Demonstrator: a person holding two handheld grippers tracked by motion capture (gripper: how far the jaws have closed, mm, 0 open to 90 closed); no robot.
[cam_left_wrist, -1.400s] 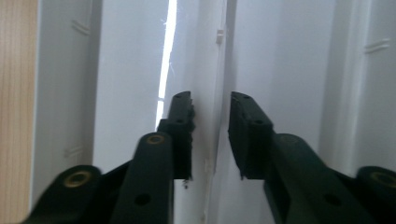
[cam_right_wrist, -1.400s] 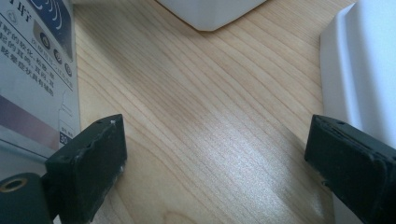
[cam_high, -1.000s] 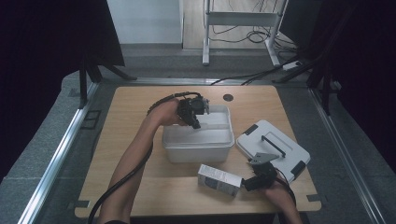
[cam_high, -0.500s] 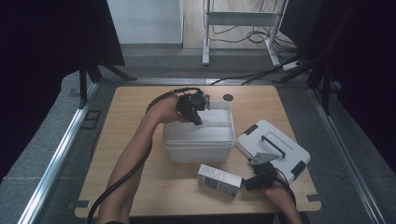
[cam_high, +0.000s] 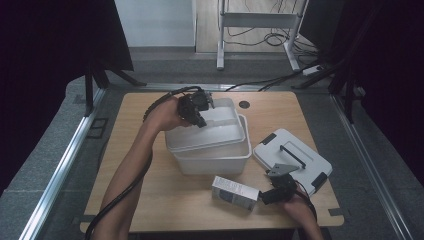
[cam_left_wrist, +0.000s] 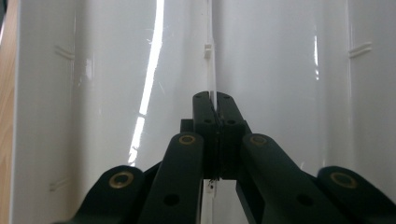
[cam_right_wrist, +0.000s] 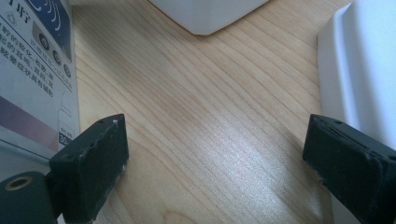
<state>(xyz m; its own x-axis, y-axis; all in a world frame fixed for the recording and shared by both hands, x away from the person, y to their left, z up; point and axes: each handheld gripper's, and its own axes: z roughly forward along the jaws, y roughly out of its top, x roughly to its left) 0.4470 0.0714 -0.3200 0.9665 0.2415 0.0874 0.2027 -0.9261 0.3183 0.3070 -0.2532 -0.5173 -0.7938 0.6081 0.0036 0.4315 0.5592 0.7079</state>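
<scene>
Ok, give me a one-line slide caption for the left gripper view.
Left gripper shut on the thin centre divider of the white inner tray.

Wooden table (cam_high: 150, 200) on grey floor (cam_high: 45, 165), dark curtains (cam_high: 50, 40) around.

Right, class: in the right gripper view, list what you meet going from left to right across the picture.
Printed box → left black jaw → bare wooden table → right black jaw → white lid.

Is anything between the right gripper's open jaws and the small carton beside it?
Nothing visible. The right gripper is open over bare table, and the carton lies right by one jaw.
</scene>
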